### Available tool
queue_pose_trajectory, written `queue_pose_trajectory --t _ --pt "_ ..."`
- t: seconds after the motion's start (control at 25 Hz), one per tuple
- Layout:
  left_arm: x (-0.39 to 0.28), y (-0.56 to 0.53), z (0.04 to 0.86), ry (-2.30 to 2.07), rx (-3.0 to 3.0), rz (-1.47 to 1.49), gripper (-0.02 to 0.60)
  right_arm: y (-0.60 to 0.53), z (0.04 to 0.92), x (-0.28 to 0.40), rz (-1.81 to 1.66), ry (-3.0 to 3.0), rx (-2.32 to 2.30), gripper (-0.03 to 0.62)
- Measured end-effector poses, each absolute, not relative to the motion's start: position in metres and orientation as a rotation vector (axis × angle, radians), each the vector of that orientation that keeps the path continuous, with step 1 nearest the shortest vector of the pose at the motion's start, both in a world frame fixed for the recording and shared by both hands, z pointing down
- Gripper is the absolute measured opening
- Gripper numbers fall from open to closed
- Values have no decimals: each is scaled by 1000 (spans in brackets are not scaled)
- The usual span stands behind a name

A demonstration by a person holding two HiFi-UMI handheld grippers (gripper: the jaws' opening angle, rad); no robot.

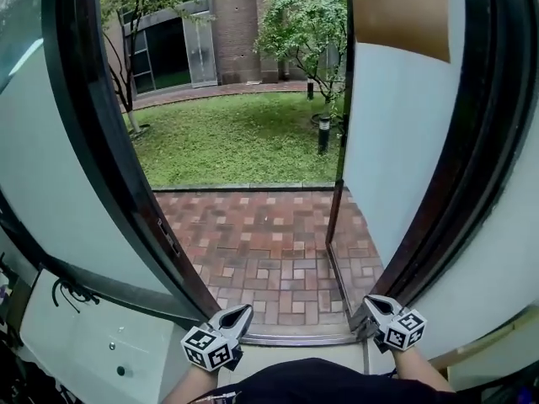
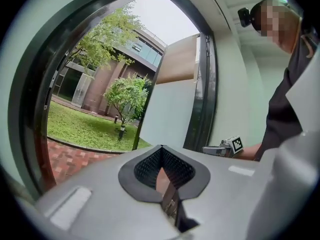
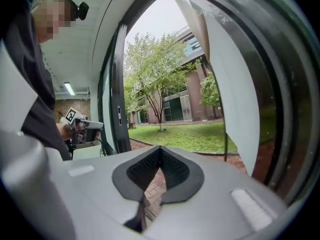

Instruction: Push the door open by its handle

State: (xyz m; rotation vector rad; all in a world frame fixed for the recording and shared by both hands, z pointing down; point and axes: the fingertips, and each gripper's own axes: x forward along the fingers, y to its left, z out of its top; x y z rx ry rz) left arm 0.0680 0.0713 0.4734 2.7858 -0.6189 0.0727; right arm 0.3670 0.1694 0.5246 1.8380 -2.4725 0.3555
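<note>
The door stands swung outward at the right of the doorway, a white panel with a dark edge; no handle shows on it in any view. It also appears in the left gripper view as a door leaf and in the right gripper view as a pale panel. My left gripper hangs low by the left door frame, shut and empty. My right gripper sits low beside the right frame, shut with nothing between its pads. Neither touches the door.
Beyond the metal threshold lie brick paving and a lawn with a dark bollard lamp. A white cabinet with a black cable stands at lower left. A latch plate sits on the left frame.
</note>
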Motion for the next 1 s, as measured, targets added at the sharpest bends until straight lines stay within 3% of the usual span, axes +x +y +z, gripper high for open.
queue_pose_trajectory --t 0.52,1.0 --pt "-19 50 493 -606 2769 91 -8 148 534 279 293 -2430 1803 2" --pt "-7 52 487 -560 2785 108 -8 162 543 298 347 -2394 1815 2"
